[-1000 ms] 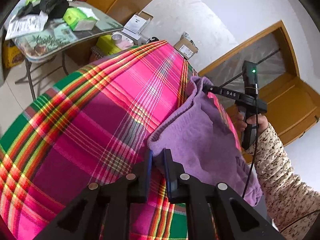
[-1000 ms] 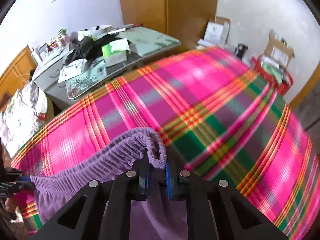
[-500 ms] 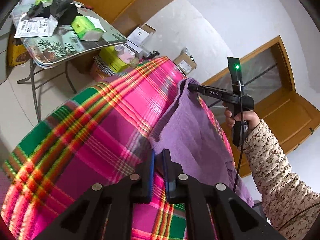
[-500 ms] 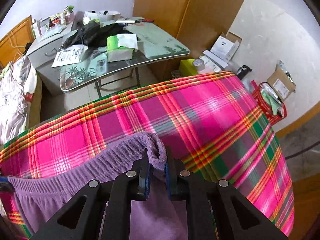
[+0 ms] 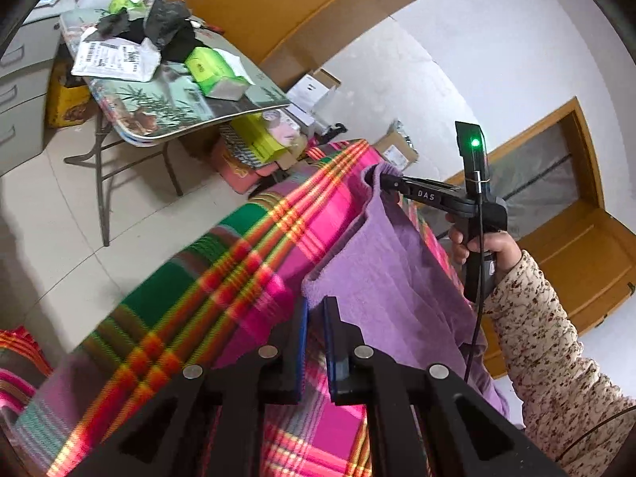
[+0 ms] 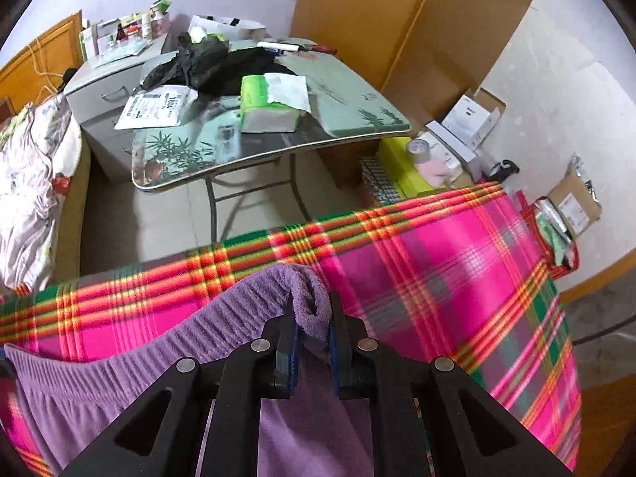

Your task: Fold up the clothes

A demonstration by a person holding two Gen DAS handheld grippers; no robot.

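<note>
I count two grippers, the left gripper [image 5: 314, 310] and the right gripper [image 6: 312, 318], one purple garment [image 6: 167, 353], one pink plaid blanket [image 6: 437, 278], one glass-topped table [image 6: 357, 127], one green tissue pack [image 6: 270, 107], one grey drawer cabinet [image 6: 99, 99] and one tape roll [image 6: 416, 146].

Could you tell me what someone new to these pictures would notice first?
First the bright pink plaid cloth filling the lower half of both views. Over it hangs a purple garment, stretched by its ribbed waistband between the left gripper and right gripper, each shut on a corner. Behind stands a cluttered table bearing a green tissue pack.
</note>
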